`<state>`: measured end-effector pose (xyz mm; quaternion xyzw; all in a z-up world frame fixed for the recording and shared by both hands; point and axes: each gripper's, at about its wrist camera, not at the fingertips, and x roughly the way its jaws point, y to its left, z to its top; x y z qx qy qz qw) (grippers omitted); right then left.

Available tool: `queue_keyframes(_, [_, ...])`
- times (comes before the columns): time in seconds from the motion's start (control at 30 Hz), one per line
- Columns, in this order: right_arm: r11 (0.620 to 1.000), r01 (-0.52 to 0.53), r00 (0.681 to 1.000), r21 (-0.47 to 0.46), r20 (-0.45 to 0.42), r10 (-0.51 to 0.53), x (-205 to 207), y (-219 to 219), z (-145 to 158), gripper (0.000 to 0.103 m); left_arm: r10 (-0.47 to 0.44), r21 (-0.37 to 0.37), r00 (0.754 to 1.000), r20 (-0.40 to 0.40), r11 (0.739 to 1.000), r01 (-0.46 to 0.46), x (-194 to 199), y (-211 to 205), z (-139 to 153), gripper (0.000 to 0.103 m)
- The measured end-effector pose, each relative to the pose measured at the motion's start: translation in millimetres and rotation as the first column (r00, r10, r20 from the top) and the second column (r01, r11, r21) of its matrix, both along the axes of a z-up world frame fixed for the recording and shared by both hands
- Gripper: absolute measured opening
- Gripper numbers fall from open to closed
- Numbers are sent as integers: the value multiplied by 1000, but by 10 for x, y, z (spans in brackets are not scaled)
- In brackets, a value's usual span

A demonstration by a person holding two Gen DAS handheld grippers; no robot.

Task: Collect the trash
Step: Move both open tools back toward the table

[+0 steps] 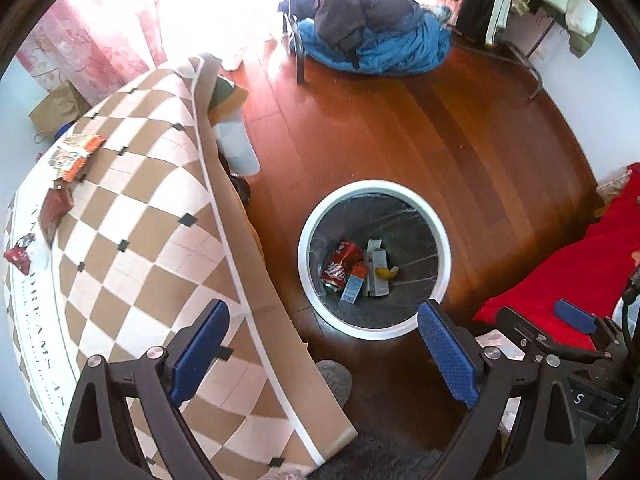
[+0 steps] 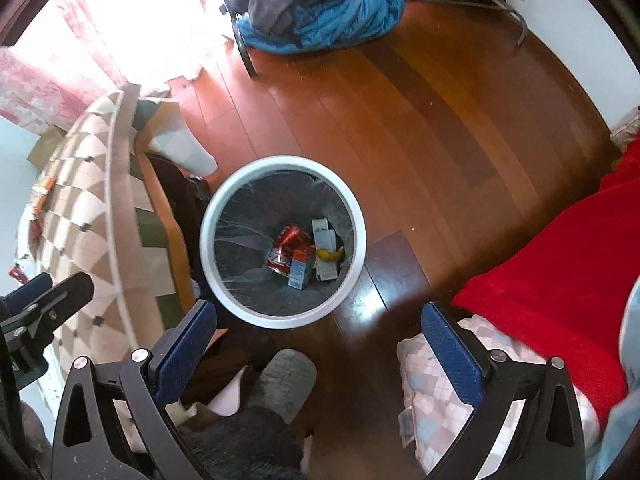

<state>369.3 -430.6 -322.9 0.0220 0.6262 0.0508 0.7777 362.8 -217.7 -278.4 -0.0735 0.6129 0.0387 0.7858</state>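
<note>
— Logging items from both wrist views. What sits on the floor?

— Item one: white-rimmed bin [image 1: 304, 264] with a dark liner, upright on the wooden floor [image 1: 400, 140], just beside the hanging edge of the checked cloth [image 1: 160, 208] that covers the worktop. Contents, as I read them: red drink can [image 1: 341, 265] on its side, small cartons [image 1: 378, 268] next to it, a scrap of banana peel [image 1: 386, 272] touching the cartons.

— And what lies on the worktop?

— Item two: orange-and-white wrapper [image 1: 76, 152] at the far left of the cloth. Item three: dark red wrapper [image 1: 56, 210] near it. Item four: small red wrapper [image 1: 20, 254] at the cloth's left edge. All three lie well apart from the bin.

— State of the fingers?

— My left gripper [image 1: 324, 356] hangs above the cloth's edge and the bin, blue fingers [image 1: 200, 354] spread wide, nothing between them. My right gripper [image 2: 320, 356] hangs above the bin's near rim, fingers [image 2: 452, 360] likewise parted and empty.

— Anything else?

— Red blanket [image 2: 560, 280] at right; blue bedding heap [image 2: 320, 20] on the far floor; grey slipper [image 2: 286, 380] below the bin.
</note>
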Motion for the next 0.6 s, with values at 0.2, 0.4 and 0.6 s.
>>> queue_keyframes(0.2, [1000, 4, 998, 28, 58, -5, -196, 83, 496, 103, -7, -11, 997, 80, 1000, 8, -177, 47, 446, 96])
queue_keyframes(0.4, [996, 12, 988, 92, 149, -26, -397, 213, 1073, 103, 7, 19, 986, 167, 1000, -11, -406, 182, 957, 96])
queue_keyframes(0.6, [986, -31, 977, 163, 215, -5, -537, 660, 1514, 103, 79, 9, 969, 236, 996, -84, -594, 645, 1250, 96])
